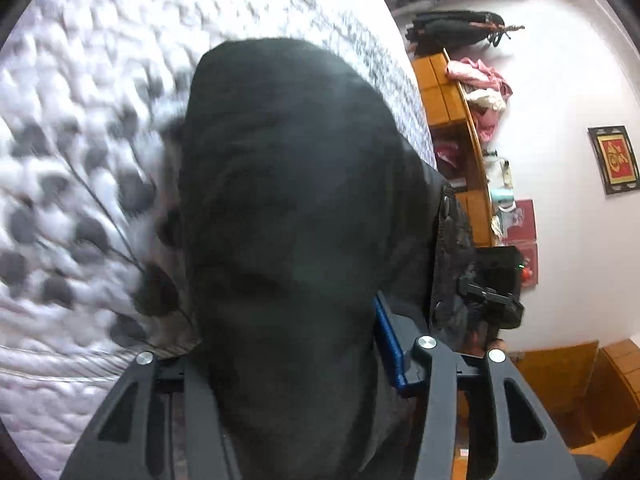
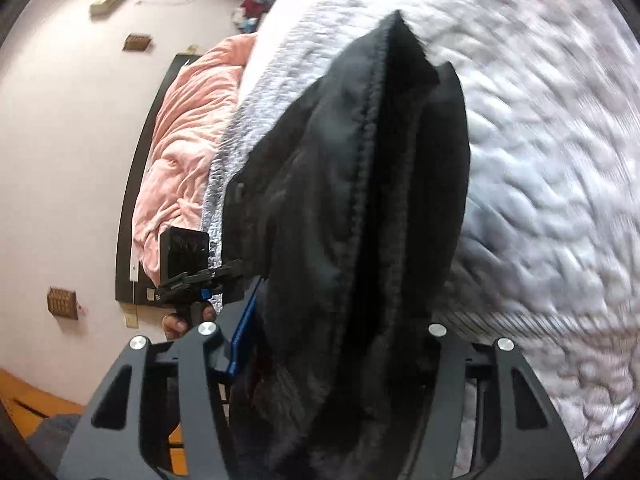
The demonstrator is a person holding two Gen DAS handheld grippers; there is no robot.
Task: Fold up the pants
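The black pants (image 1: 288, 200) hang bunched over the white quilted bedspread (image 1: 80, 160) and fill the middle of both views. My left gripper (image 1: 296, 340) is shut on the pants. The cloth covers most of the gap, and one blue finger pad (image 1: 390, 344) shows at its right edge. The right gripper (image 1: 460, 280) appears at the right of the left wrist view, clamped on the same dark cloth. In the right wrist view the pants (image 2: 360, 200) rise in long folds with a seam edge. My right gripper (image 2: 332, 340) is shut on them, with a blue pad (image 2: 242, 332) showing at the left.
The bedspread (image 2: 540, 160) has a grey leaf pattern. A pink blanket (image 2: 188, 140) lies by a dark headboard (image 2: 128, 220). A wooden shelf (image 1: 452, 92) holds pink clothes beside the bed. A framed picture (image 1: 614, 158) hangs on the wall. The wooden floor (image 1: 560, 380) shows below.
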